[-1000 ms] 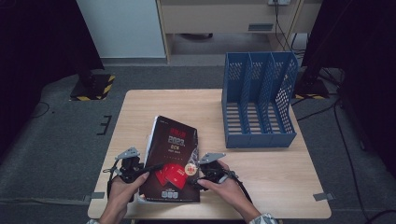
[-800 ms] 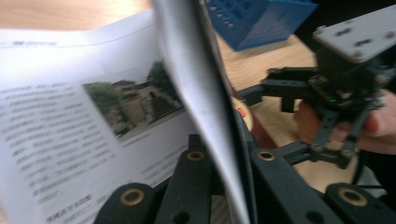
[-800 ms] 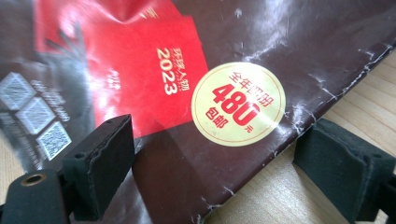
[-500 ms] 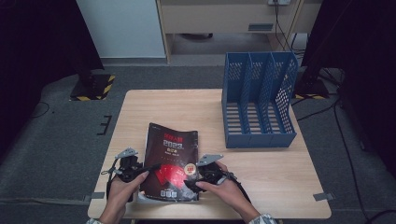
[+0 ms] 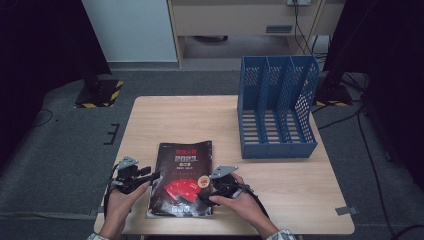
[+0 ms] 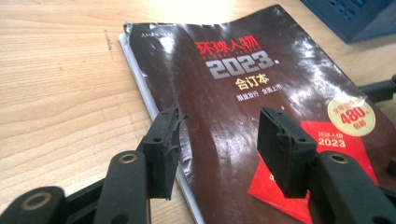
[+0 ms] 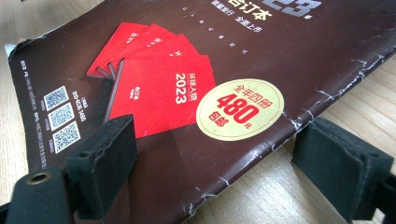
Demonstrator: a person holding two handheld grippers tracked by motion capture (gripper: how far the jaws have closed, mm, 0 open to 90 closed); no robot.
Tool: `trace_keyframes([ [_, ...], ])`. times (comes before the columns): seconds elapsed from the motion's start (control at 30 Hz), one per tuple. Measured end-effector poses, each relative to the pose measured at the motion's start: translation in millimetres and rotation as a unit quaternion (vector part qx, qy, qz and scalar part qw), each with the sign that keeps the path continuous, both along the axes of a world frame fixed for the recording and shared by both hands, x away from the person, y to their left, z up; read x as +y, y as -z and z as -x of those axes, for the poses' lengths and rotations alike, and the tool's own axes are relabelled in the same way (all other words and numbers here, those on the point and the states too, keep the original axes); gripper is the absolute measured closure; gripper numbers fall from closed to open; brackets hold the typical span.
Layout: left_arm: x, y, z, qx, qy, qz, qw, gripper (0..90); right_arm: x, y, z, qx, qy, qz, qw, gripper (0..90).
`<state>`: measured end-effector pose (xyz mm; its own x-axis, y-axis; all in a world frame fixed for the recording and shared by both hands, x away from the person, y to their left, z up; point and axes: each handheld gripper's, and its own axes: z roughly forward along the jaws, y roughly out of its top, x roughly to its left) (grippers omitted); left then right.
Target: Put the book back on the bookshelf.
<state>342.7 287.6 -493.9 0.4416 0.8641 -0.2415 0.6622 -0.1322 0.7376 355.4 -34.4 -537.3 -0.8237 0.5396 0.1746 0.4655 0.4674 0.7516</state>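
Two grippers flank the dark magazine (image 5: 182, 184) lying flat at lower centre of the table (image 5: 280, 175). Left gripper (image 5: 152, 176) — jaws just opening, empty, at the magazine's left edge. Right gripper (image 5: 206, 196) — jaws apart astride the right edge, not pressing.

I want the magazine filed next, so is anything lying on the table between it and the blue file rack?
Nothing visible. Bare table lies between the magazine and the blue file rack, whose three slots look empty from the high view.

One magazine (image 5: 182, 177), one file rack (image 5: 277, 107).
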Motion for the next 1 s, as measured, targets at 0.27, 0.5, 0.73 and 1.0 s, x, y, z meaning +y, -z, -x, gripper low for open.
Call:
trace_keyframes([
  [0.27,-17.0,10.5,-1.6,0.025,0.031,-0.041,0.9984,48.0,0.4,-0.2,0.4,-0.001,0.000,0.003,1.0000,14.1],
  [0.5,-23.4,19.8,-3.1,0.046,0.046,-0.055,0.9964,48.0,1.0,-0.2,-1.4,0.000,0.004,-0.001,1.0000,15.7],
  [0.73,-25.3,21.9,-2.3,0.042,0.050,-0.063,0.9959,49.3,3.6,-1.8,-12.9,0.025,0.014,-0.018,0.9994,18.7],
  [1.0,-25.4,22.2,-2.3,0.039,0.055,-0.069,0.9953,49.8,8.1,-6.1,-21.9,0.039,0.010,-0.033,0.9987,22.0],
])
